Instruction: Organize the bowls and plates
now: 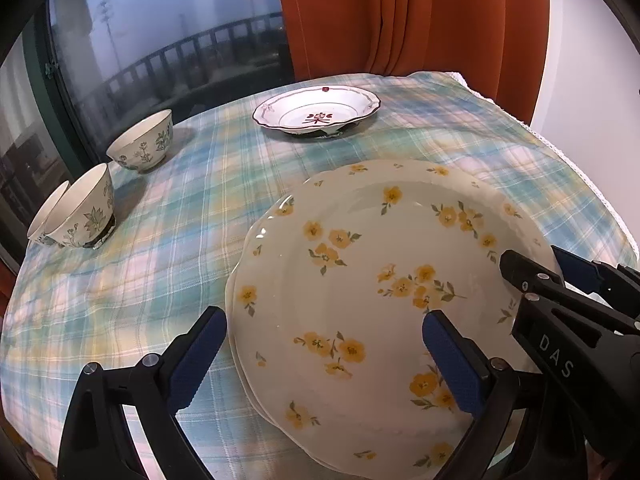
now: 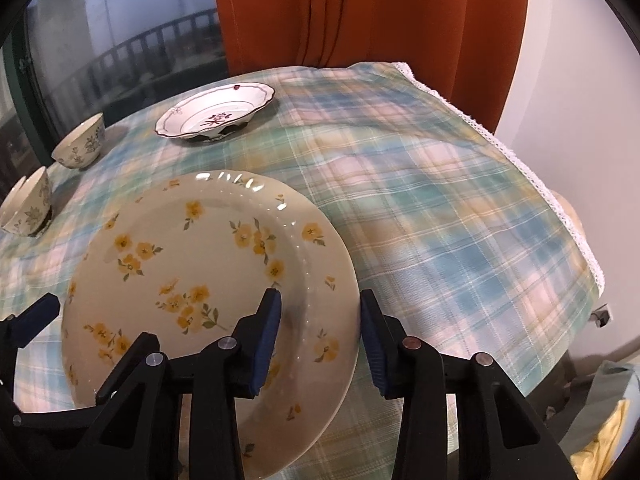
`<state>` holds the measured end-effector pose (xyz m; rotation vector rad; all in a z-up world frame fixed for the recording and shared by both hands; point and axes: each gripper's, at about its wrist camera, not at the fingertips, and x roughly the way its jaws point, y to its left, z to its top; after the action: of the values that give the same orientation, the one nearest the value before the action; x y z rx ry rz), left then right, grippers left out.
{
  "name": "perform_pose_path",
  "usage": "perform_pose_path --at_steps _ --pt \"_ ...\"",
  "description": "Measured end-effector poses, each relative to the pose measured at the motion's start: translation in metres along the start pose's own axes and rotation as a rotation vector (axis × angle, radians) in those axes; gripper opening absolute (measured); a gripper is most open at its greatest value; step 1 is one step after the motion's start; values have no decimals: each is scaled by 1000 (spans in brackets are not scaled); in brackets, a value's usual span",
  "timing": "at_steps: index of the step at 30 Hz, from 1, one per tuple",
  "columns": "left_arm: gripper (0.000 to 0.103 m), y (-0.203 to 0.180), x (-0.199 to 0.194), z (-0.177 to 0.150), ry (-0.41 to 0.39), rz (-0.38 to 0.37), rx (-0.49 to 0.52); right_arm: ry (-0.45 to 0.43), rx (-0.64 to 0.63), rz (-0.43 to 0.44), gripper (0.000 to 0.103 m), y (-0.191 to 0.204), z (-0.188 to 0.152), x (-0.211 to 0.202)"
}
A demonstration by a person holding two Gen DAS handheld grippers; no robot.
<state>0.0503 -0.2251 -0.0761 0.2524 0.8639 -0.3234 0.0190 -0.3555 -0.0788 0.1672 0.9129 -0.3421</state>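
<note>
A cream plate with yellow flowers (image 1: 360,260) (image 2: 200,248) lies near the front of the plaid-clothed table (image 1: 168,248). A second rim shows under its left edge. My left gripper (image 1: 326,360) is open and straddles the plate's left rim, with one pad off the plate and the other above its face. My right gripper (image 2: 320,340) (image 1: 536,260) is shut on the plate's right rim, one pad on the inside and one on the outside. A white dish with a red pattern (image 1: 316,110) (image 2: 216,114) sits at the back. Three flowered bowls (image 1: 142,146) (image 1: 86,210) (image 2: 80,146) stand at the left.
The two nearer bowls lean together by the table's left edge, against a dark window (image 1: 160,40). An orange curtain (image 1: 400,16) hangs behind the table. The cloth's lace-trimmed right edge (image 2: 560,208) drops off beside a white wall. Bare cloth (image 2: 440,220) spreads right of the plate.
</note>
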Motion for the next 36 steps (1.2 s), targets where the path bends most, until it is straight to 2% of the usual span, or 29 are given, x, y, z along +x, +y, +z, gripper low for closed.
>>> perform_pose_path --at_steps 5,10,16,20,22,29,36 --pt "99 7 -1 1 1 -11 -23 7 26 -7 46 1 1 0" --pt "99 19 -6 -1 0 -26 -44 14 59 15 63 4 1 -4" --pt "99 29 -19 -7 -21 -47 -50 28 93 21 68 9 -4 -14" --pt "99 34 -27 -9 -38 -60 -54 -22 71 1 71 15 -7 -30" --pt "99 39 -32 -10 -50 -70 -61 -58 46 -22 76 22 -8 -41" --pt "99 55 -48 -8 -90 -56 -73 -106 9 21 78 45 -3 -61" --pt "99 72 -45 8 -113 -32 -85 -132 -12 52 78 64 13 -62"
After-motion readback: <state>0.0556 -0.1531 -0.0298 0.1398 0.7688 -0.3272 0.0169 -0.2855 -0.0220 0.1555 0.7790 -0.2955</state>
